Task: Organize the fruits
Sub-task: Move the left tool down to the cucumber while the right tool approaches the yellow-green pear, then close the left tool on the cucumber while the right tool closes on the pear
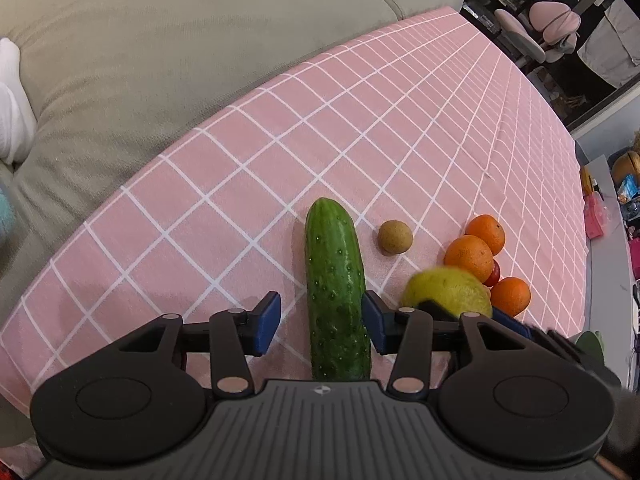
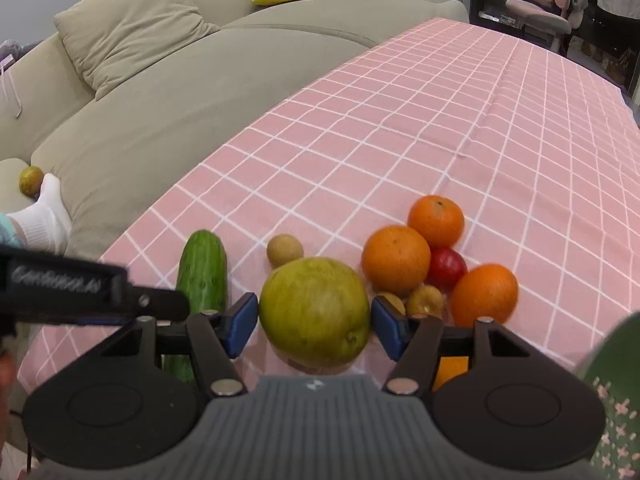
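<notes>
on a table under a pink cloth with a white grid (image 1: 360,128), beside a beige sofa (image 1: 160,40), a cucumber (image 1: 336,288) lies lengthwise, pointing away from the left wrist camera. the left gripper (image 1: 322,322) sits low over it with its blue pads either side of the cucumber's near half. the right-hand pad is against the cucumber's skin or just beside it; the left-hand pad stands clearly apart, with pink cloth showing in the gap. so these jaws are about half open, straddling the cucumber without clamping it.

just to the right, a large yellow-green round fruit (image 2: 316,312) sits between the blue pads of the right gripper (image 2: 314,326). both pads lie very near its sides, the left one almost touching, but a thin gap shows at each, and whether the fruit rests on the cloth or is lifted cannot be told. these jaws are also about half open, framing the fruit.

beyond that fruit is a small brown round fruit (image 2: 285,250). to its right is a cluster: three oranges (image 2: 396,260), a red tomato (image 2: 448,268) touching them, and two more small brown fruits (image 2: 426,300) tucked beneath. one more brownish fruit (image 2: 31,180) lies on the sofa by a foot in a white sock (image 2: 44,216).
</notes>
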Motion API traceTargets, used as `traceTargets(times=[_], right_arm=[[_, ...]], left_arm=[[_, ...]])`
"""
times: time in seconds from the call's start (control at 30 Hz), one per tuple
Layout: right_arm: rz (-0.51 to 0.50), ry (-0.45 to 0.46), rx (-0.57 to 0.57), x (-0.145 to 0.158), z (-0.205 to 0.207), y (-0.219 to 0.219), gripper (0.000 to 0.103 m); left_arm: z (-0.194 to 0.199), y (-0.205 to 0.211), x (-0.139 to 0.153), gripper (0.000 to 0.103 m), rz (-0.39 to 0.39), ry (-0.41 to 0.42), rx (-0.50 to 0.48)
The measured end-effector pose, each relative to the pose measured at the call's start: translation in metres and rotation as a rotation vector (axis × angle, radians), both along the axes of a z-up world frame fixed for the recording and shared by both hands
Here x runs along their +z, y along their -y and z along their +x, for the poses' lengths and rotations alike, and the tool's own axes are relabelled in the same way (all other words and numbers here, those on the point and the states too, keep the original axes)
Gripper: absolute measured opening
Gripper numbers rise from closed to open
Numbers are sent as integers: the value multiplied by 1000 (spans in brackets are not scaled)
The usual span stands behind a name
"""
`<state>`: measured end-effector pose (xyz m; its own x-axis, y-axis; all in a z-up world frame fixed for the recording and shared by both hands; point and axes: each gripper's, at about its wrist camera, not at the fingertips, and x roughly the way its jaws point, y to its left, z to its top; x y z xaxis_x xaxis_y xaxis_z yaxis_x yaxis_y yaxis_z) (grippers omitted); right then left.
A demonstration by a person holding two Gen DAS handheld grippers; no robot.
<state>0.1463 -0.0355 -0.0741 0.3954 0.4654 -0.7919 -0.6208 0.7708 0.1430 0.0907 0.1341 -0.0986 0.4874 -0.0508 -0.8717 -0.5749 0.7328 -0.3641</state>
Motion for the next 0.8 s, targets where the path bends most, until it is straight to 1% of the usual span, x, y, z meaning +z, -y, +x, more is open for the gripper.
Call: traceTargets(times=[0.13, 0.27, 0.37, 0.4, 0.47, 0.57, 0.7, 0.77, 0.8], right_arm=[[-15, 11, 29, 7, -17, 9, 59], [-44, 15, 47, 7, -34, 17, 59], [-51, 28, 56, 7, -42, 19, 59], [-51, 32, 58, 7, -43, 20, 59], [-54, 45, 67, 6, -45, 19, 60], [-53, 51, 77, 5, -45, 18, 60], [-58, 33, 78, -3, -41, 12, 63], [-72, 32, 80, -9, -41, 9, 63], [-76, 29, 80, -11, -41, 9, 63]], left_arm=[[4, 6, -4, 58, 6, -6, -29], [8, 14, -11, 58, 15, -25, -62], [13, 19, -15, 58, 40, -39, -78], [14, 19, -18, 58, 41, -45, -78], [16, 18, -22, 58, 19, -46, -68], [16, 19, -21, 52, 34, -46, -75], [16, 18, -21, 51, 33, -42, -83], [16, 17, -21, 44, 17, -34, -85], [16, 18, -20, 43, 17, -37, -88]])
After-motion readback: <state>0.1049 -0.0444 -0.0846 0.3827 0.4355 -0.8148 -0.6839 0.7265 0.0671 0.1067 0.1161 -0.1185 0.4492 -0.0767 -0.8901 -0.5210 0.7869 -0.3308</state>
